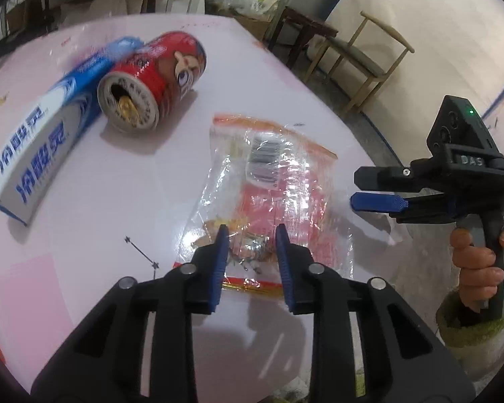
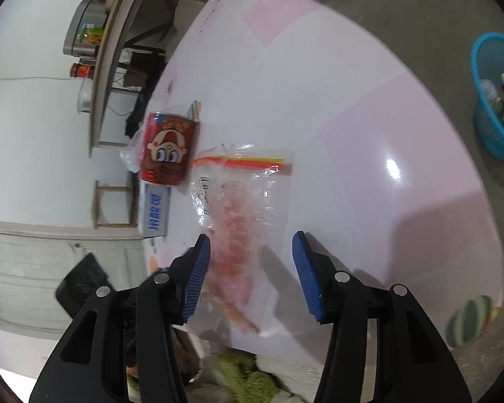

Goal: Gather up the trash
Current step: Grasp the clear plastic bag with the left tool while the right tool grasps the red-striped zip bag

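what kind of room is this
Probably a home dining or kitchen area: a glossy pink table holding trash, a wooden chair against the wall, and a steel pot with jars on a nearby counter. A blue basket sits on the concrete floor.

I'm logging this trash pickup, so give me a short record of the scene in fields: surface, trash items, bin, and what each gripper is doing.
surface: glossy pink table
trash 1: clear plastic bag with red print and a barcode label, lying flat
trash 2: red can on its side, opened end toward the left wrist camera
trash 3: blue and white box, lying touching the can
bin: blue basket on the floor, already holding items
left gripper: open, over the bag's near end
right gripper: open, above the bag
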A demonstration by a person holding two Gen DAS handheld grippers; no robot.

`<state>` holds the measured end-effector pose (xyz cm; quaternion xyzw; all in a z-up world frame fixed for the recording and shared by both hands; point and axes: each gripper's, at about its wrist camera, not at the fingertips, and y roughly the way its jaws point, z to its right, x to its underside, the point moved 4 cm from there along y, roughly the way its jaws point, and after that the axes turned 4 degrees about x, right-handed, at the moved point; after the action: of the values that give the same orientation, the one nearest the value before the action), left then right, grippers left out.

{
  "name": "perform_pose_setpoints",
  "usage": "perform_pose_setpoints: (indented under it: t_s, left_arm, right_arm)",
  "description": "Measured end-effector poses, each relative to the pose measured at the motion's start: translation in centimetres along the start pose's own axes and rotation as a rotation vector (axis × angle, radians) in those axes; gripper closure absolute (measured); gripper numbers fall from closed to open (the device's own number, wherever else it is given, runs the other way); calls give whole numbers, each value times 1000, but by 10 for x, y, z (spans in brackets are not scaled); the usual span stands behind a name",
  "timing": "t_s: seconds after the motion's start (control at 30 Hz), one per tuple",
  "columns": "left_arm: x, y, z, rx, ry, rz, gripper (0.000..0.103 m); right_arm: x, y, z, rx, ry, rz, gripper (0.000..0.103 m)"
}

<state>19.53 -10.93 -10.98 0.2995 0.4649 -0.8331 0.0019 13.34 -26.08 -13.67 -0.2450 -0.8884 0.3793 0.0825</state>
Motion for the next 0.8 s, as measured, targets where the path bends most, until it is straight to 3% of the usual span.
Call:
perform_pose_setpoints:
  t_s: [0.3, 0.43, 0.8]
  left_arm:
    - [2, 3, -10, 11, -44, -3, 81]
    - [6, 0, -12, 9, -38, 5, 81]
    - [13, -11, -11, 75, -39, 14, 78]
  right_arm:
    - [7, 22, -9, -110, 11, -68, 53]
    - [14, 31, -15, -156, 15, -104, 59]
    - [8, 39, -24, 15, -74, -13, 92]
